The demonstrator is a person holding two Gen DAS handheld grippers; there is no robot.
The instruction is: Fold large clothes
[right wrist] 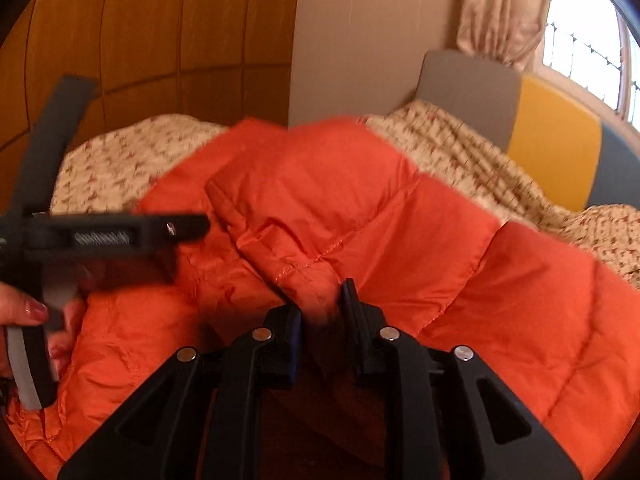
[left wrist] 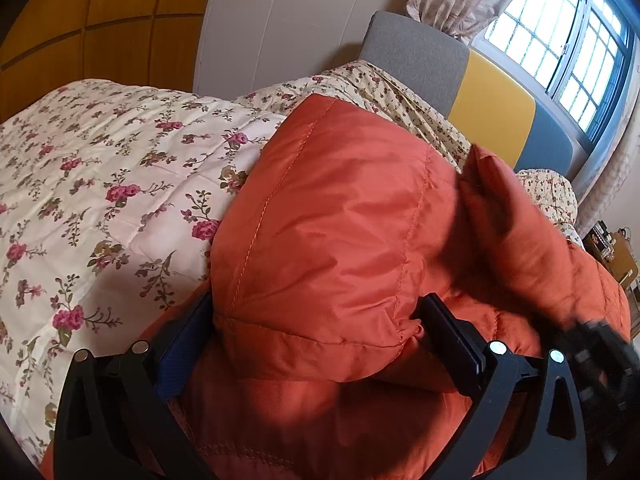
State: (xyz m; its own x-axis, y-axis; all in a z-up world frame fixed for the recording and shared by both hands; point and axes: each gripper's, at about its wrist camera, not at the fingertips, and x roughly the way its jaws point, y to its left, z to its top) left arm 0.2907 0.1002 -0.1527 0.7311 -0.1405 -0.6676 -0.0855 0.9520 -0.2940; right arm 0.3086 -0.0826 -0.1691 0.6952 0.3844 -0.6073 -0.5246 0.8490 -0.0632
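An orange quilted puffer jacket (left wrist: pixel 340 220) lies bunched on a floral bedspread (left wrist: pixel 100 184). My left gripper (left wrist: pixel 316 328) is open, its jaws wide apart with a thick fold of the jacket bulging between them. In the right wrist view the jacket (right wrist: pixel 440 240) spreads across the bed, and my right gripper (right wrist: pixel 322 308) is shut on a folded hem edge of it. The left gripper's body (right wrist: pixel 112 236) shows blurred at the left there, held by a hand. The right gripper shows blurred at the right edge of the left wrist view (left wrist: pixel 600 356).
A grey, yellow and blue headboard (left wrist: pixel 492 108) stands at the bed's far end below a barred window (left wrist: pixel 560 40) with curtains. Wooden wardrobe panels (right wrist: pixel 140 40) and a white wall sit behind the bed. A small wooden stand (left wrist: pixel 616 256) is at the right.
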